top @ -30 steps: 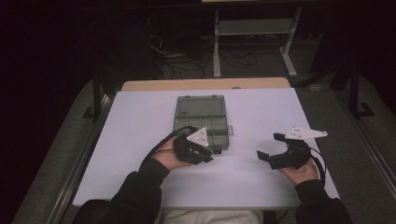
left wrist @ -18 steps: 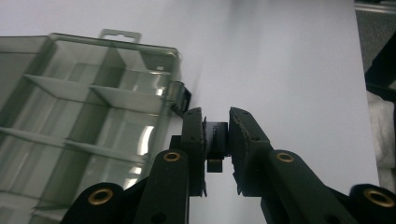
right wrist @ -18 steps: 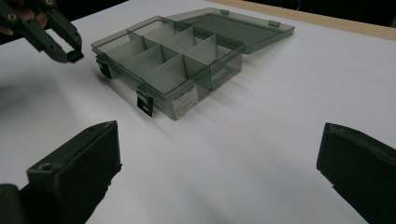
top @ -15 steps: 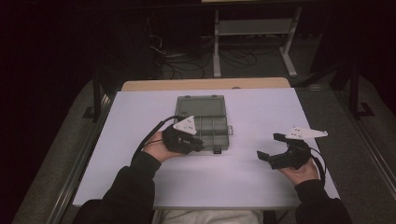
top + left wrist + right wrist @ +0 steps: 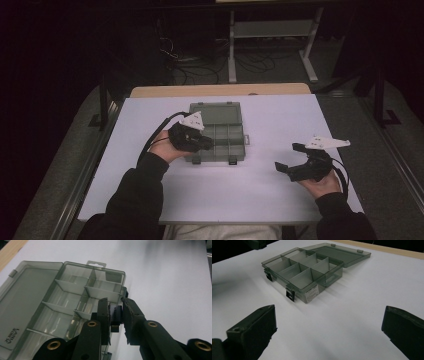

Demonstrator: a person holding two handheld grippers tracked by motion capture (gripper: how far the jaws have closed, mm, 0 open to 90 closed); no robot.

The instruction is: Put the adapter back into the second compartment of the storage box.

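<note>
Dark floor with cables and a metal frame lies beyond the far edge of the white bench (image 5: 150,200). Near the middle of the bench, toward its far edge, sits a smoky clear compartment box (image 5: 226,136), its lid (image 5: 342,252) already swung fully back and lying flat; the compartments look empty. The left claw (image 5: 115,315) is nearly closed around one small black latch (image 5: 115,315) at the box's near rim, jaws pressing on it from either side. The right claw (image 5: 286,159) hangs wide open, holding nothing, well apart from the box toward the right edge. Opening seems done; whether filling or closing follows is unclear.
</note>
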